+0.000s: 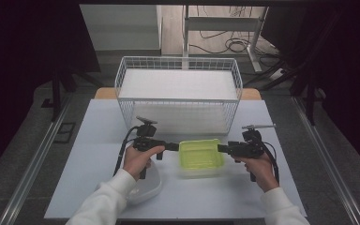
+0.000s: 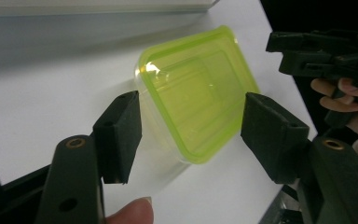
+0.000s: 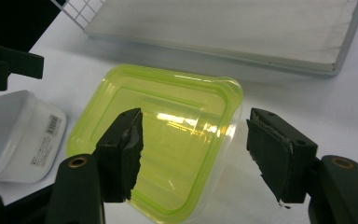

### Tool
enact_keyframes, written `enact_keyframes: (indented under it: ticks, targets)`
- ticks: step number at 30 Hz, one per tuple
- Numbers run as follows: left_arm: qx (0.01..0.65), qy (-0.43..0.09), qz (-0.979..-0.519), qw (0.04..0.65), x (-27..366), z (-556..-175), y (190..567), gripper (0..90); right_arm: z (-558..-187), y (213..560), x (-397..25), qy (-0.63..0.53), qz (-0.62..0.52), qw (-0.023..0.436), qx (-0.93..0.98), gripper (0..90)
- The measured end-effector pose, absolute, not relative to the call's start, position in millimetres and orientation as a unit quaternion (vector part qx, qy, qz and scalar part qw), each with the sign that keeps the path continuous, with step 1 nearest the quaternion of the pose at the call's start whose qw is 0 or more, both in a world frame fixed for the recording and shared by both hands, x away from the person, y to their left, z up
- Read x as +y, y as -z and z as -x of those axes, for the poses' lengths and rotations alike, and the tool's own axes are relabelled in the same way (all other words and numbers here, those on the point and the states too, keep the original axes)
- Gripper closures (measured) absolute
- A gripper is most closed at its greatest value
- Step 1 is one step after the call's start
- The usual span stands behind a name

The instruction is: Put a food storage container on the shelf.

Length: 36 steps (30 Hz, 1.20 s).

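The green-lidded container (image 1: pixel 200 157) is seen resting on the table (image 1: pixel 98 140), just in front of the wire basket (image 1: pixel 178 91), between the two grippers. The left gripper (image 1: pixel 174 146) is held at its left edge and the right gripper (image 1: pixel 221 149) at its right edge; in both gripper views the jaws stand open, with nothing clamped. A white tub (image 3: pixel 16 135) lies near the left hand. Risks judged: the thin lid rim could be missed or only nicked if the jaws are closed too high, so the container would be tipped or pushed sideways. Uneven closing of the two sides could skew it toward the tub. Clear, flexible walls may be deformed under hard squeezing.
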<state>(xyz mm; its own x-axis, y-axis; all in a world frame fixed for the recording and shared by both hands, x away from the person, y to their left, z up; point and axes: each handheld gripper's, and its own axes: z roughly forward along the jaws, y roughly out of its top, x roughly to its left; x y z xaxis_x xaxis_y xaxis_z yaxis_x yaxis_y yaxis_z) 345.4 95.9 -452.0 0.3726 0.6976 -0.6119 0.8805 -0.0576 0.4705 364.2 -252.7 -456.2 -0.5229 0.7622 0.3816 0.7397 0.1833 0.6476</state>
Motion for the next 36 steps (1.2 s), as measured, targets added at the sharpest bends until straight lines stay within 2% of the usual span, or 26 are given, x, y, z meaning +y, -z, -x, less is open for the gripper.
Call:
enact_keyframes:
  ticks: [14, 27, 36]
  targets:
    - [0.564, 0.121, -0.726, 0.375, 74.1, -360.1, 474.6, 43.4, -375.1, 465.8, -253.0, -0.410, -0.502, -0.014, 0.761, 40.0]
    - [0.568, 0.119, -0.733, 0.356, 68.0, -365.8, 483.9, 49.9, -380.0, 471.7, -253.7, -0.401, -0.521, -0.038, 0.753, 42.5]
    - [0.572, 0.122, -0.732, 0.349, 65.9, -368.4, 490.6, 51.1, -383.0, 478.3, -253.2, -0.386, -0.530, -0.052, 0.753, 44.6]
